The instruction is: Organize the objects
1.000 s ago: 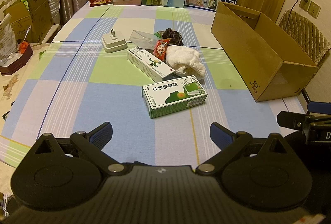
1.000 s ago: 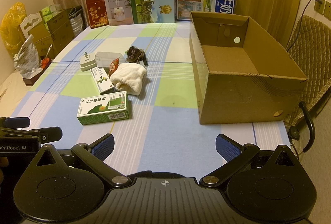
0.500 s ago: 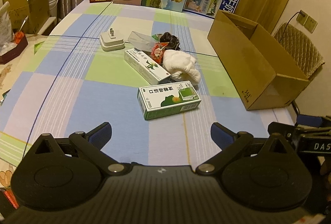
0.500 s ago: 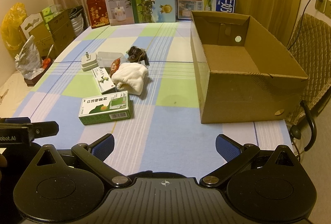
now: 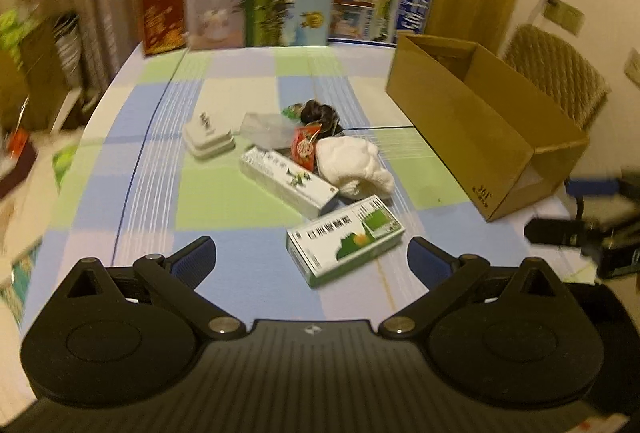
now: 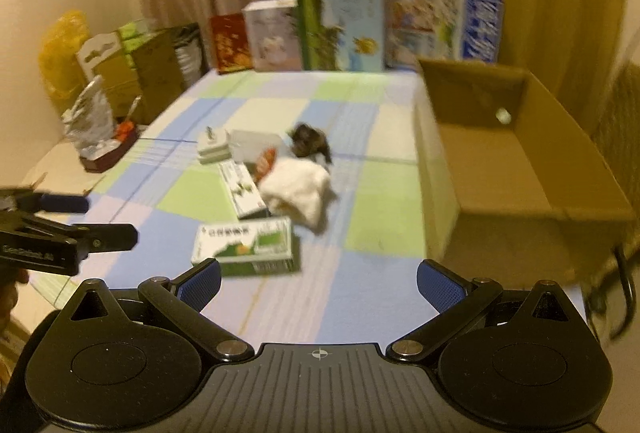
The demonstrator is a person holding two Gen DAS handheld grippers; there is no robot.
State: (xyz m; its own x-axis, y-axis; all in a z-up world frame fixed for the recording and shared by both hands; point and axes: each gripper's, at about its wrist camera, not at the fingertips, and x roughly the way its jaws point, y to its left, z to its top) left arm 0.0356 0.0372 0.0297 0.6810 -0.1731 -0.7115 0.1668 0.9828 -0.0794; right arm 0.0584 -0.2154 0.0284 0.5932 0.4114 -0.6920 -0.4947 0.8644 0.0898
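Checked table (image 5: 224, 201) under warm light, green-and-white box (image 5: 345, 239) near the front edge, white cloth (image 5: 352, 165) and small items mid-table, open cardboard box (image 5: 472, 121) along the right edge, left tool (image 5: 310, 257) and right tool (image 6: 318, 279) both spread wide, gripping nothing.

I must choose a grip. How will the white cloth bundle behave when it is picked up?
The white cloth bundle looks soft and crumpled, so it will probably sag and unfold. It seems light. It touches the long white box, which may shift.
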